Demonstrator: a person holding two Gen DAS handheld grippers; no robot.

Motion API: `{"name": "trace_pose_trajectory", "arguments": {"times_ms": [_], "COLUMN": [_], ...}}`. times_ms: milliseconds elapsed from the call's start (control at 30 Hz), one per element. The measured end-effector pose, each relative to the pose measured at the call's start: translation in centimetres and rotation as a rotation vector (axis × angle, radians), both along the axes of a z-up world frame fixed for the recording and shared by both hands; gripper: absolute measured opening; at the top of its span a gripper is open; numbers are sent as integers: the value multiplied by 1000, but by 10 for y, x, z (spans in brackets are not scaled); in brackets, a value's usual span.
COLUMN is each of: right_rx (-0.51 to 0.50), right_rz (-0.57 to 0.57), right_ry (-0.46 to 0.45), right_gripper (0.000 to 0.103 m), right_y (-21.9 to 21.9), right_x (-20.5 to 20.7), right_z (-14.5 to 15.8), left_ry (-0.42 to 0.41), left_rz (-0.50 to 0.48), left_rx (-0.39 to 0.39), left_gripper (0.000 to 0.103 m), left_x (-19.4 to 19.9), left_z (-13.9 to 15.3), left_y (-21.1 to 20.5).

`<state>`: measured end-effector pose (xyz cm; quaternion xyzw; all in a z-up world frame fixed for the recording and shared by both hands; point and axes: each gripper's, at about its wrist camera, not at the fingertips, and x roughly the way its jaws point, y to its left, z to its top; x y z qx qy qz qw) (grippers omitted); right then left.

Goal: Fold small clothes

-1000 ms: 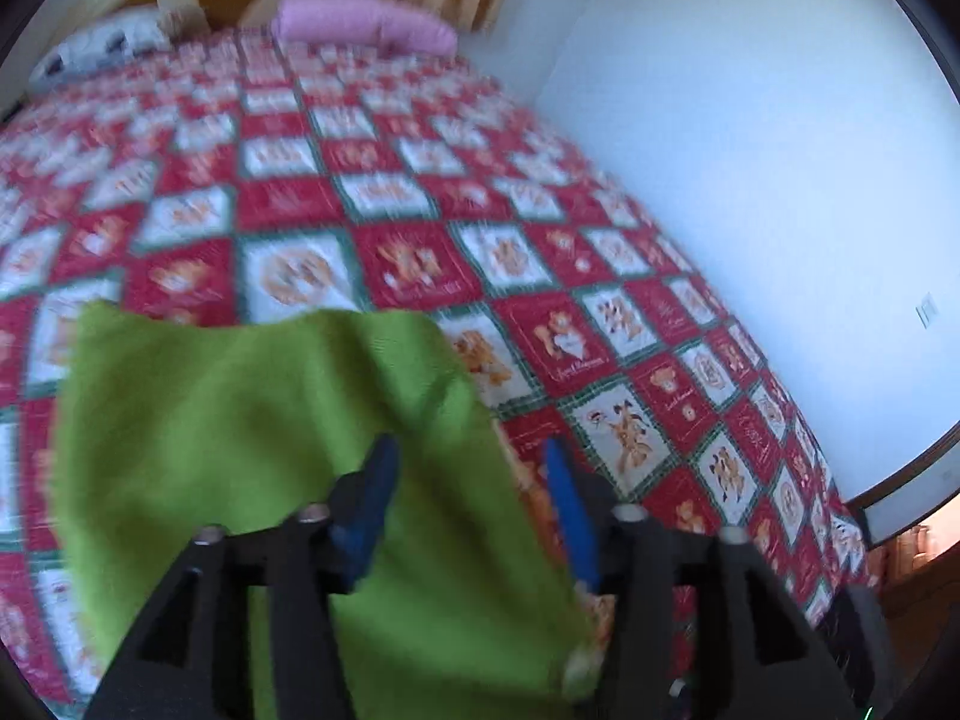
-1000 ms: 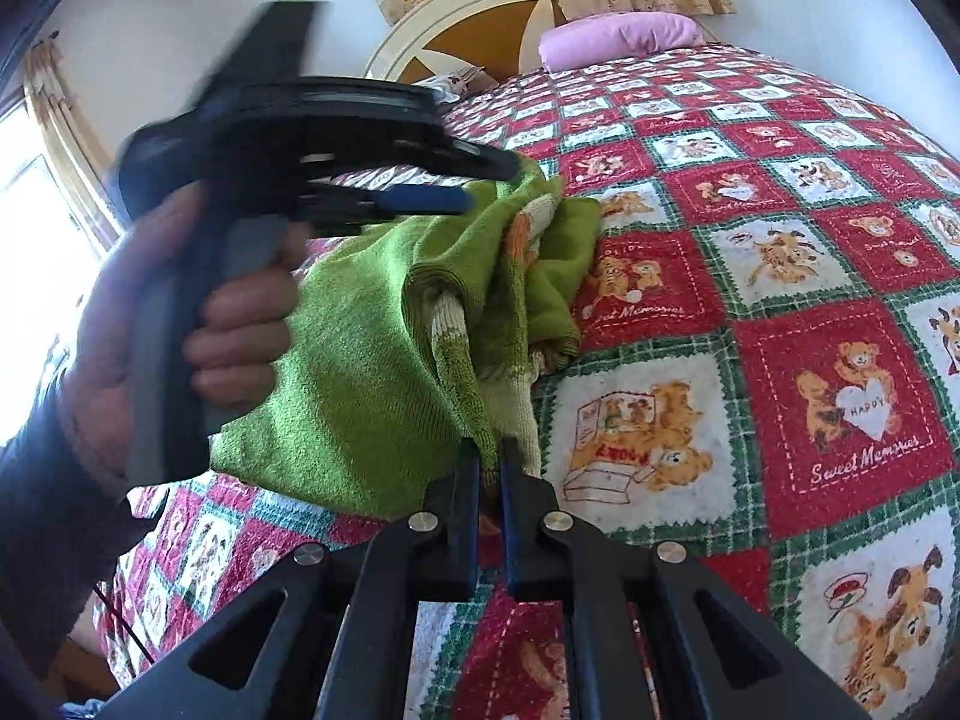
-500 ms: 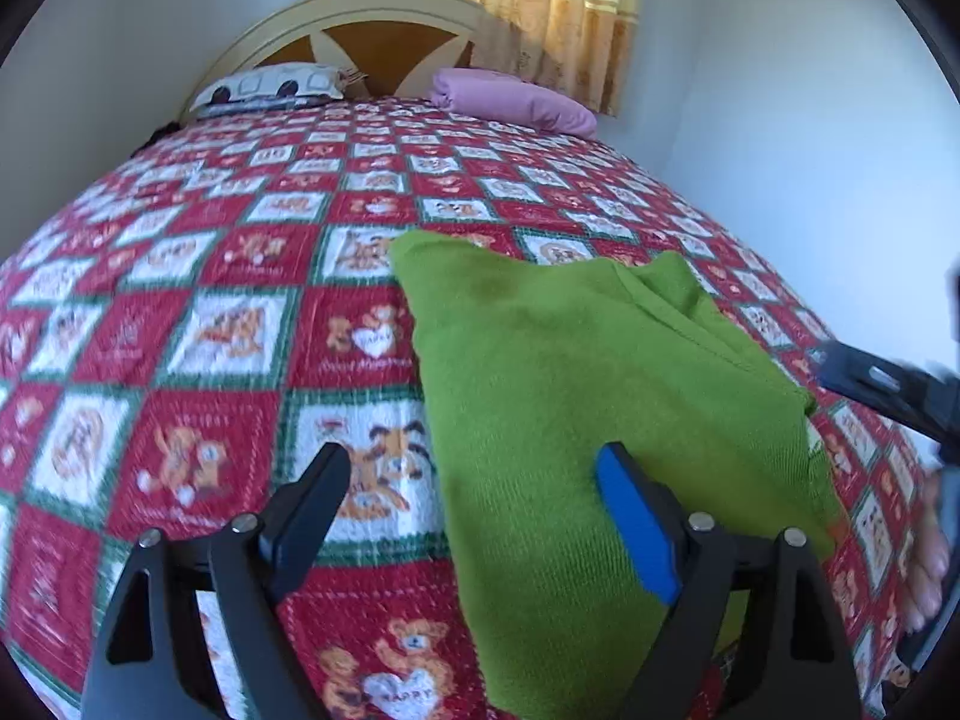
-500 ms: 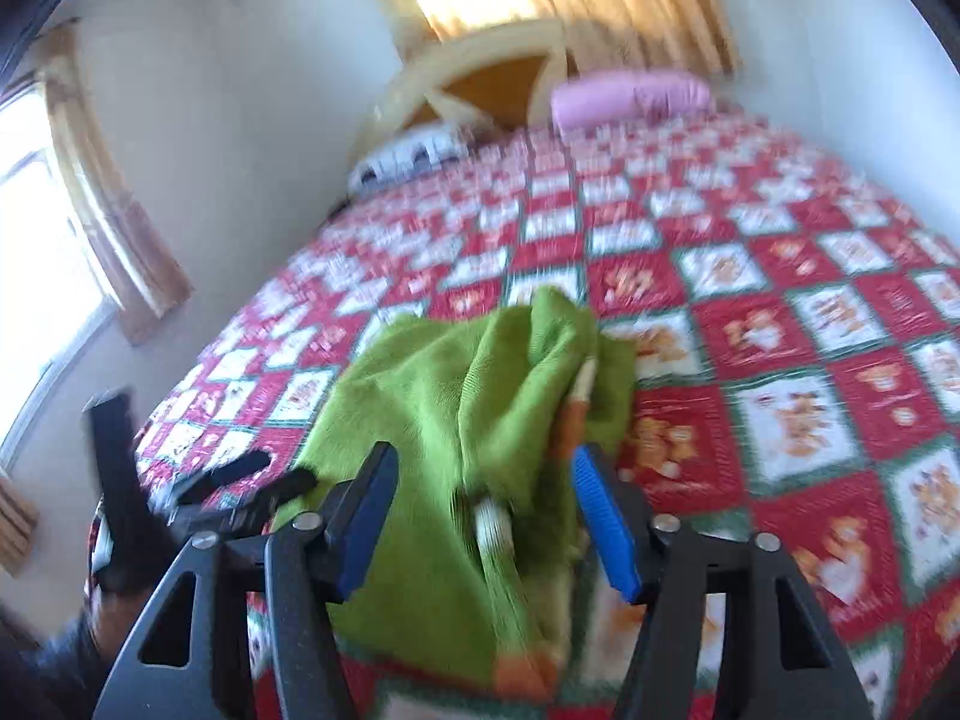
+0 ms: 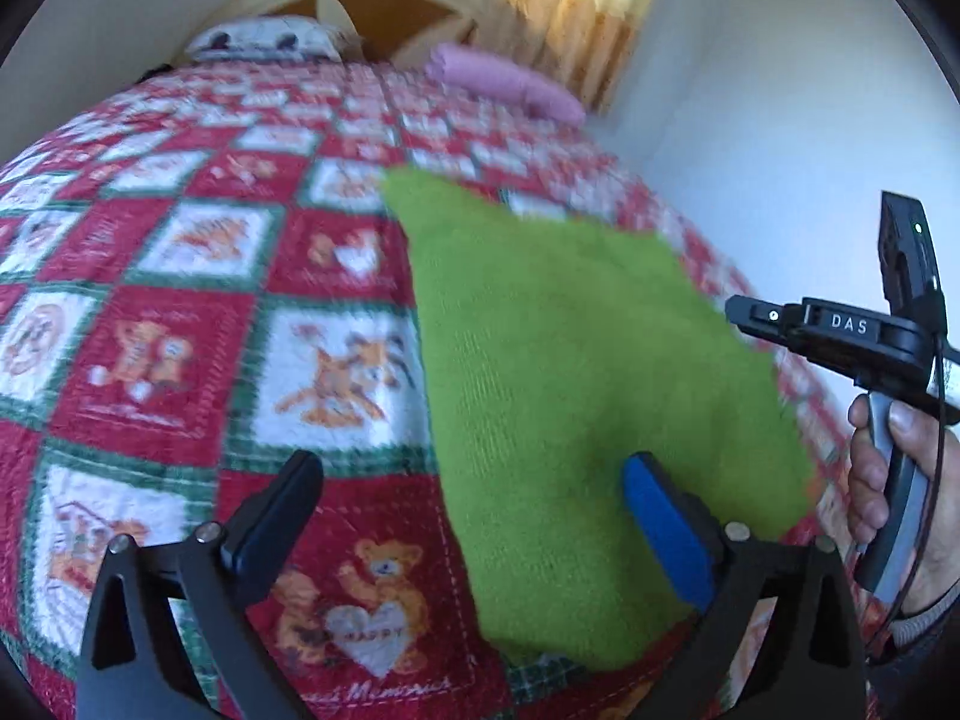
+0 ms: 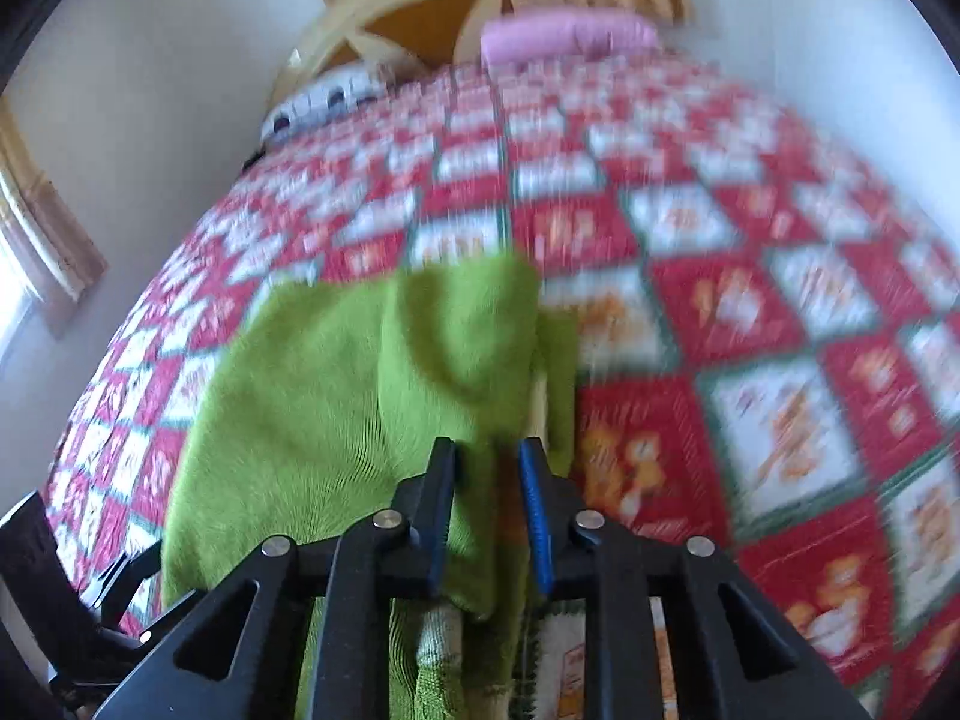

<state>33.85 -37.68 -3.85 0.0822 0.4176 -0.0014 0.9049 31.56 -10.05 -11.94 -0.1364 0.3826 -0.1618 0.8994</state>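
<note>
A small green knitted sweater [image 5: 576, 372] lies folded on the red patchwork bedspread [image 5: 180, 360]. My left gripper [image 5: 468, 510] is open wide above its near left edge, holding nothing. In the right wrist view the sweater [image 6: 336, 396] is bunched, with a cream ribbed cuff [image 6: 441, 648] near the camera. My right gripper [image 6: 489, 486] hangs over the sweater's right side with its jaws partly closed around a fold of green cloth; the frame is blurred. The right gripper's body and the hand holding it show in the left wrist view [image 5: 864, 348].
A pink pillow [image 5: 510, 84] and a patterned pillow [image 5: 264, 39] lie by the wooden headboard [image 6: 414, 18]. A white wall [image 5: 780, 90] runs along the bed's right side. The left gripper's body shows at the lower left of the right wrist view [image 6: 54, 612].
Both grippers let go of the sweater and opened. My right gripper has since dropped back to the sweater and narrowed its jaws. My left gripper has stayed open above the near edge.
</note>
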Motion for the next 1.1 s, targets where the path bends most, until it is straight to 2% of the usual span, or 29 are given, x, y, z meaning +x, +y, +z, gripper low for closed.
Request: {"name": "trace_pose_trajectory", "arguments": {"times_ms": [67, 100, 167, 233, 267, 333, 367, 433, 467, 633, 700, 767, 833, 933, 1100], "right_rx": [-45, -35, -2, 7, -30, -79, -30, 66, 94, 106, 143, 176, 181, 234, 370], "right_rz": [49, 85, 174, 245, 242, 180, 154, 146, 147, 186, 174, 141, 97, 63, 89], "right_ry": [-82, -98, -92, -56, -2, 94, 110, 79, 75, 45, -2, -54, -79, -55, 20], "right_gripper": [23, 23, 23, 23, 23, 23, 21, 21, 21, 23, 30, 53, 63, 63, 63], "right_y": [17, 23, 36, 49, 53, 42, 27, 6, 1, -4, -12, -26, -37, -56, -67], "right_x": [-3, 0, 12, 28, 42, 61, 66, 65, 63, 51, 41, 30, 24, 23, 33], "right_z": [25, 29, 28, 15, -2, -29, -43, -44, -45, -37, -30, -23, -21, -28, -50], "left_ry": [-35, -38, -41, -12, 14, 51, 82, 104, 90, 87, 79, 75, 77, 83, 84], "left_rz": [29, 48, 75, 82, 70, 34, 15, -20, -25, -31, -30, -32, -32, -33, -34], "left_rx": [-28, -22, 0, 52, 84, 96, 105, 116, 134, 79, 78, 78, 76, 70, 79], "left_gripper": [103, 103, 103, 103, 103, 103, 103, 103, 103, 103, 103, 103, 103, 103, 103], "left_x": [-2, -1, 5, 13, 17, 22, 24, 23, 22, 21, 19, 17, 19, 20, 18], "left_z": [7, 10, 15, 13, 8, -4, -10, -15, -15, -16, -15, -14, -16, -17, -18], "left_y": [6, 7, 6, 1, -4, -11, -13, -18, -20, -11, -11, -12, -13, -14, -16]}}
